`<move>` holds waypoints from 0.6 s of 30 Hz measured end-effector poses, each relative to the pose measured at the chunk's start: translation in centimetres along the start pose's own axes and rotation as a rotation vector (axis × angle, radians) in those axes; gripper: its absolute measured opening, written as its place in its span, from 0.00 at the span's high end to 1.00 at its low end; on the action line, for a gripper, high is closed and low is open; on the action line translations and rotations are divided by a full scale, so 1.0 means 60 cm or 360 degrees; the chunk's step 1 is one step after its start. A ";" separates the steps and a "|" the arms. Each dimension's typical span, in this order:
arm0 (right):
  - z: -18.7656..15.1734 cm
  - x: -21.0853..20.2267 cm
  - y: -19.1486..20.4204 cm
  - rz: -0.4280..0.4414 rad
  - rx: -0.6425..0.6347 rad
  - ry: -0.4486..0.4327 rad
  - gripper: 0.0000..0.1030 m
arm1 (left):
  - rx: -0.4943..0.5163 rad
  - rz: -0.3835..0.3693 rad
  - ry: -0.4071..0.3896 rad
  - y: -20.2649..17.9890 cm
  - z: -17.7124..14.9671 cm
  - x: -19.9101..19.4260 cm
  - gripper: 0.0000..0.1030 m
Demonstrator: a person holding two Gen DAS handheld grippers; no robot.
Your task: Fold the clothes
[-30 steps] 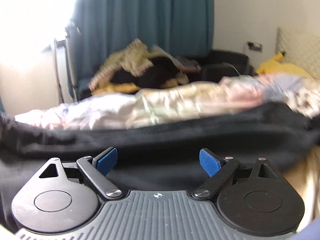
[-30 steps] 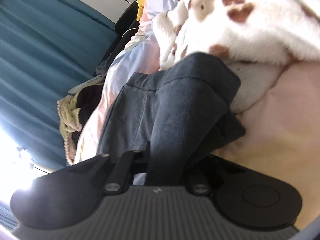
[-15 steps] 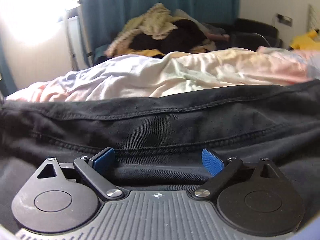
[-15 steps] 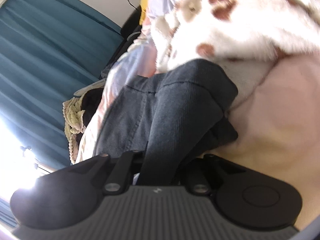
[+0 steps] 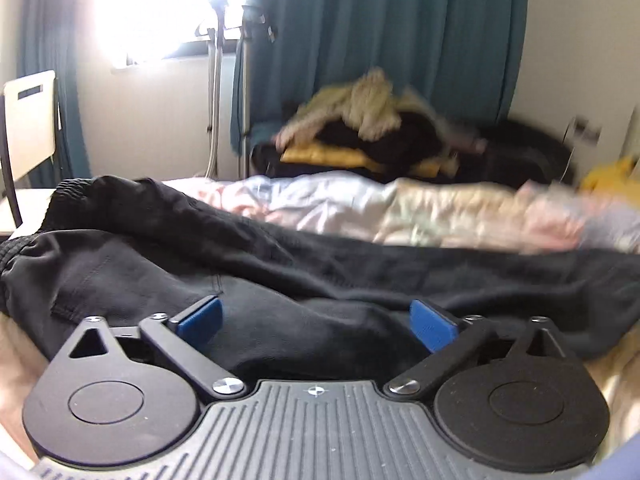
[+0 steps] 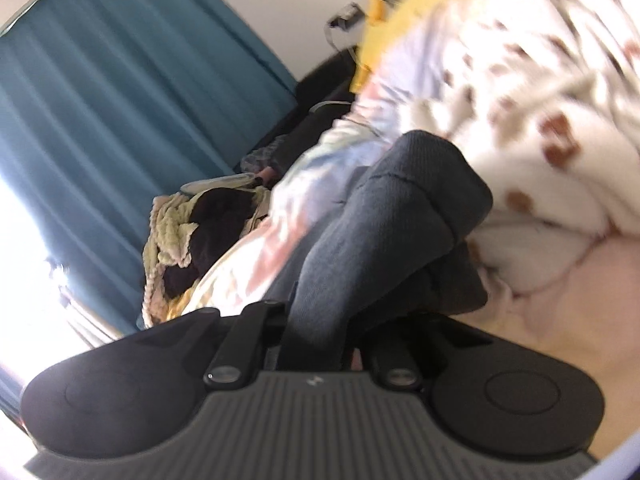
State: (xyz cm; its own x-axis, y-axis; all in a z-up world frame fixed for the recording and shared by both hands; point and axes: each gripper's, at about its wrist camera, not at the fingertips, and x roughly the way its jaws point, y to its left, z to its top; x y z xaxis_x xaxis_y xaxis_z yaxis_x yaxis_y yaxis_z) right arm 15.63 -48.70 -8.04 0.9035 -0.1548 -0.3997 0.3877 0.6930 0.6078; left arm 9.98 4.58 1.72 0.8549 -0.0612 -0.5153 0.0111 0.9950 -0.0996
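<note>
left gripper (image 5: 316, 324): jaws just opened wide, gripping nothing, over black trousers (image 5: 280, 280) lying ahead on the bed | right gripper (image 6: 316, 344): clamped on a trouser leg | handling: soft, limp, medium-heavy; likely sags | grasp: waistband edge, far left

L gripper (image 5: 316, 322): jaws spread wide, have just been opening further. Blue pads (image 5: 200, 317) stand well apart, w/ dark cloth lying between them but neither pad pressing on it, so no grip. Points slightly down, body about level in its own view.

R gripper (image 6: 316, 340): jaws nearly together, clamped on a bunched fold of dark grey cloth that rises up from between them. Fingertips hidden by the fabric. Its view is rolled hard to one side, pointing a bit downward. No hands or sleeves visible in either view.
</note>
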 end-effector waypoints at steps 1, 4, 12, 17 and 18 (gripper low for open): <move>0.000 -0.002 0.017 -0.0013 -0.0044 -0.0001 0.89 | -0.0013 0.0008 -0.0017 0.013 0.002 -0.003 0.01; -0.006 -0.009 0.074 -0.0041 -0.0177 -0.0016 0.89 | -0.0039 0.0119 -0.0070 0.049 0.003 -0.001 0.01; -0.079 -0.023 0.278 0.0050 -0.0538 -0.0111 0.90 | -0.0141 0.0300 -0.0195 0.119 0.011 -0.014 0.01; -0.231 -0.019 0.411 0.0289 -0.0892 -0.0064 0.90 | -0.0184 0.0416 -0.0254 0.149 0.012 -0.008 0.01; -0.266 -0.018 0.437 0.0343 -0.0968 -0.0047 0.90 | -0.0138 0.0480 -0.0275 0.149 0.012 -0.007 0.01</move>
State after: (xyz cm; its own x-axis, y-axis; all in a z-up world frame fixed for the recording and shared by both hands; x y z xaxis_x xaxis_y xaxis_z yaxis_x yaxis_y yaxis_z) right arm 21.89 -19.13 -2.62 0.9574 0.0190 -0.2880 0.0320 0.9847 0.1713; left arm 10.08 13.56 1.67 0.8882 0.2557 -0.3817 -0.2925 0.9554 -0.0405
